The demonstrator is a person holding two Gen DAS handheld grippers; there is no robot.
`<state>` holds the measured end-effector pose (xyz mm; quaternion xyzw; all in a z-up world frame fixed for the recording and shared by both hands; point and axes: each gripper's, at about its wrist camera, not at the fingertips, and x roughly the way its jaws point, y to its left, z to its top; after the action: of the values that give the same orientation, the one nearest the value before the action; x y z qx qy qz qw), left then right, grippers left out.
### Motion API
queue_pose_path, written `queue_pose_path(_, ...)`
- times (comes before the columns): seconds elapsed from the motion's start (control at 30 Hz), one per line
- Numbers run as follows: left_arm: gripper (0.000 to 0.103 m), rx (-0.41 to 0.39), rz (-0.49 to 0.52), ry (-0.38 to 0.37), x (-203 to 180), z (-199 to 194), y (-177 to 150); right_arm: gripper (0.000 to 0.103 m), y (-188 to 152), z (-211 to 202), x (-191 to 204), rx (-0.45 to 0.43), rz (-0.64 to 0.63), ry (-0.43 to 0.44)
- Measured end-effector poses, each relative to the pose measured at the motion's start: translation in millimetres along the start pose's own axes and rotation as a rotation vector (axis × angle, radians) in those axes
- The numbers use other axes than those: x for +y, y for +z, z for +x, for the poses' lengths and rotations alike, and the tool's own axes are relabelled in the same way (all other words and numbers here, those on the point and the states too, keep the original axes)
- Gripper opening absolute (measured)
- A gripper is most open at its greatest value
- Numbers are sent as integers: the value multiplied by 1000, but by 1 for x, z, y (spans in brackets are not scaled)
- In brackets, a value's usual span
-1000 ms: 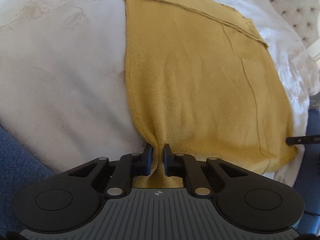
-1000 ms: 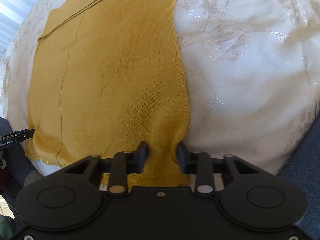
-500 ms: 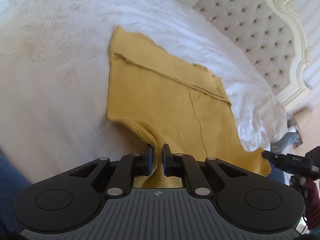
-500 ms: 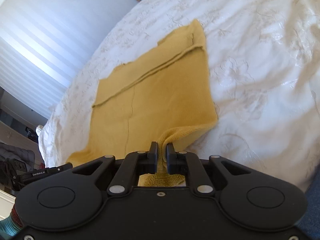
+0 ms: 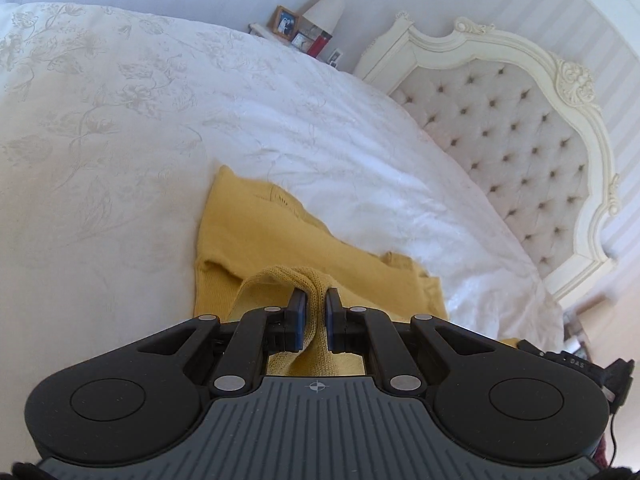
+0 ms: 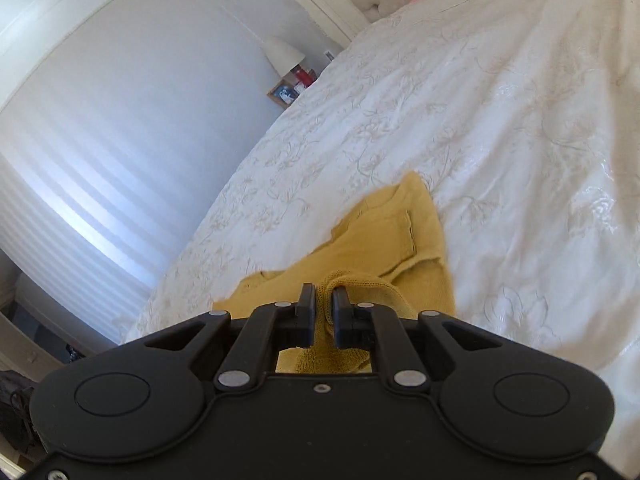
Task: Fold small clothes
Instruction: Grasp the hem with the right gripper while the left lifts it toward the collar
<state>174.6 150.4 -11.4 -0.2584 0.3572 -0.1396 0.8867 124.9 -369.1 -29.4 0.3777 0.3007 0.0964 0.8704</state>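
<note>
over the white bedspread the near hem of the yellow knit top has been lifted and carried toward the collar since a second ago — left gripper and right gripper both pinched narrow on it, so the fold is judged halfway.

Open white bedspread spreads wide on every side of the yellow garment; the tufted headboard and bedside lamp stand well apart.
</note>
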Motion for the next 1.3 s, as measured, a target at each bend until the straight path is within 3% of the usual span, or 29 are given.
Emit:
queue_pose_path(0.1, 9, -11, -3, 25, 6, 22, 18, 10, 18, 24, -5, -38, 16, -7)
queue_pose_path(0.27, 9, 13, -43, 78, 23, 62, 33, 10, 44, 76, -20, -51, 22, -74)
queue_pose_path(0.4, 9, 45, -56, 103, 36, 77, 35, 20, 45, 96, -22, -27, -1, -92)
queue_pose_path(0.47, 9, 54, -54, 104, 39, 77, 32, 36, 38, 99, -22, 8, -13, -100)
queue_pose_path(0.5, 9, 59, -51, 108, 40, 79, 31, 49, 31, 100, -19, 34, -40, -113)
queue_pose_path(0.53, 9, 63, -53, 108, 42, 78, 30, 52, 24, 101, -18, 57, -67, -122)
queue_pose_path(0.7, 9, 71, -56, 111, 44, 79, 31, 53, -6, 104, -20, 147, -169, -191)
queue_pose_path(0.8, 9, 70, -47, 114, 43, 80, 32, 53, -13, 105, -22, 146, -209, -207)
queue_pose_path(0.87, 9, 69, -47, 115, 43, 80, 32, 46, -15, 105, -21, 148, -228, -194)
queue_pose_path(0.9, 9, 69, -47, 115, 43, 80, 32, 16, -16, 105, -19, 148, -248, -186)
queue_pose_path(0.93, 9, 68, -47, 115, 43, 79, 32, 10, -18, 104, -15, 147, -263, -182)
queue_pose_path(1.03, 9, 63, -49, 103, 42, 75, 31, 9, -20, 96, -9, 124, -259, -137)
queue_pose_path(1.2, 9, 40, -50, 66, 37, 69, 41, 9, -1, 79, -9, 20, -79, -17)
queue_pose_path(1.3, 9, 28, -62, 68, 37, 78, 51, 9, 21, 86, -7, -24, -45, -15)
